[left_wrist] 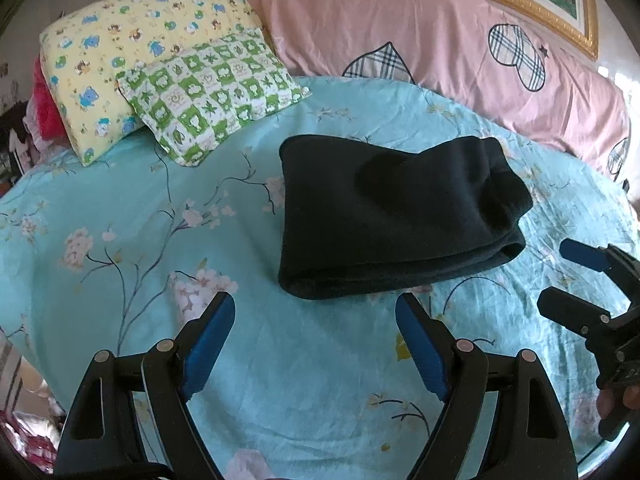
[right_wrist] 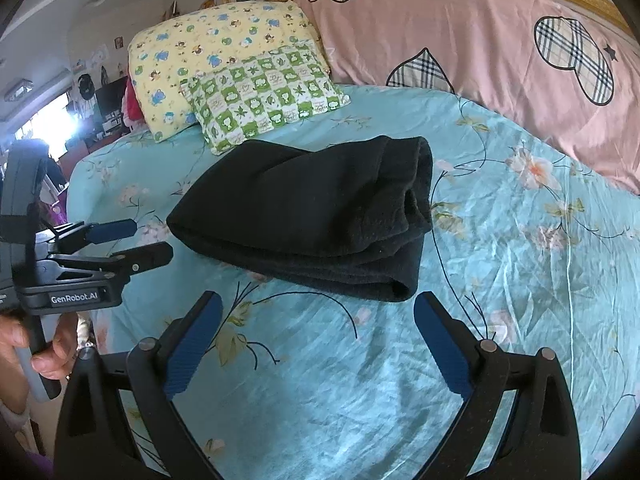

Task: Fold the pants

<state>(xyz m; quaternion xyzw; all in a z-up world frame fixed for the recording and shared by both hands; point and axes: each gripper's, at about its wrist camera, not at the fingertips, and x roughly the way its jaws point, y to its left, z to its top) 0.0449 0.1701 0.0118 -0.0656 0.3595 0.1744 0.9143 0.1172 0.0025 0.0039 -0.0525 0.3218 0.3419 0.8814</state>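
the black pants [left_wrist: 396,216] lie already folded into a thick, squat bundle near the middle of the bed [left_wrist: 120,264], on the turquoise floral sheet, between the two patterned pillows at the head-side corner and the long pink quilt [left_wrist: 400,36] along the far edge; both tongs hang just short of the bundle's near edge, touching nothing; the left tongs [left_wrist: 316,320] stand wide with only sheet between their blue pads; the right tongs [right_wrist: 318,320] are likewise spread wide and empty.

judging by the compact stack, the folding looks essentially done, and the step in hand appears to be letting go and drawing clear; to do it well, the person should keep both tongs wide and lift them away along the sheet's near side without snagging the top layer; if a final tidy is wanted, a light press on the raised right end would flatten it.

the pants seem a soft, matte fleece or knit, heavy enough to hold a fold yet springy, so the layers bulge open at the right end where rounded rolls show; the left side is a smooth closed fold; the sheet is thin, creased cotton; the yellow pillow [left_wrist: 132,48] and green checked pillow [left_wrist: 216,92] are plump and quilted.
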